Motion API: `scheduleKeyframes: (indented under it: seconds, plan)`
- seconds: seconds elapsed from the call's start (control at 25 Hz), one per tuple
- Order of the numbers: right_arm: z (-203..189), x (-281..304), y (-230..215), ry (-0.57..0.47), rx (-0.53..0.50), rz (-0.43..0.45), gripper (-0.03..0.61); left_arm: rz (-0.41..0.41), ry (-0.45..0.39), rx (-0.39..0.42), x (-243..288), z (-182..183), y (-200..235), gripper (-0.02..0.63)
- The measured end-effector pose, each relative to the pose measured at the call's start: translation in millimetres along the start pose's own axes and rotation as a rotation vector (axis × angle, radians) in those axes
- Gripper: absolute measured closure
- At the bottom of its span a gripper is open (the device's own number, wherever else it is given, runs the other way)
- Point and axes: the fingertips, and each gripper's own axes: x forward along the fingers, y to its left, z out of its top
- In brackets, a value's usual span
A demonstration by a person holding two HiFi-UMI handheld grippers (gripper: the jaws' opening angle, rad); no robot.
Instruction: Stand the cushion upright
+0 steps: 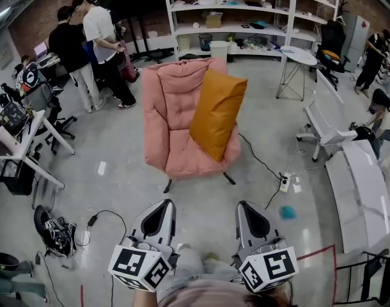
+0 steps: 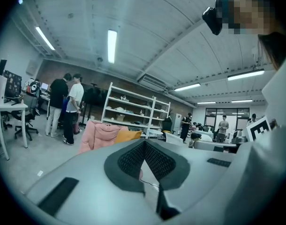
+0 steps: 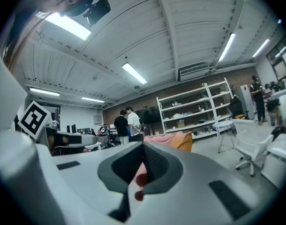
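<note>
Orange cushion (image 1: 218, 112), tilted at pink armchair (image 1: 172, 107) seat's right edge: may topple off if nudged; left gripper (image 1: 163, 204) and right gripper (image 1: 247, 206) closed, empty, well apart.

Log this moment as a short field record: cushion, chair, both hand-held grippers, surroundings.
cushion: orange, on edge on the seat, tilted, leaning against the backrest
armchair: pink, dark legs, on the grey floor
left hand-held gripper: jaws together, empty, apart from the armchair
right hand-held gripper: jaws together, empty, apart from the armchair
nearby: power strip with cable to the right of the armchair; people standing at upper left
</note>
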Motion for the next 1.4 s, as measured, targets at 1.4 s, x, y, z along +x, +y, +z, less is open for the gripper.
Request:
scheduleKeyframes:
  seconds: [1.4]
  plan:
    - [38, 242, -74, -0.060, 0.100, -0.138, 0.565, -0.142, -0.008, -0.029, 229, 72, 149, 0.620]
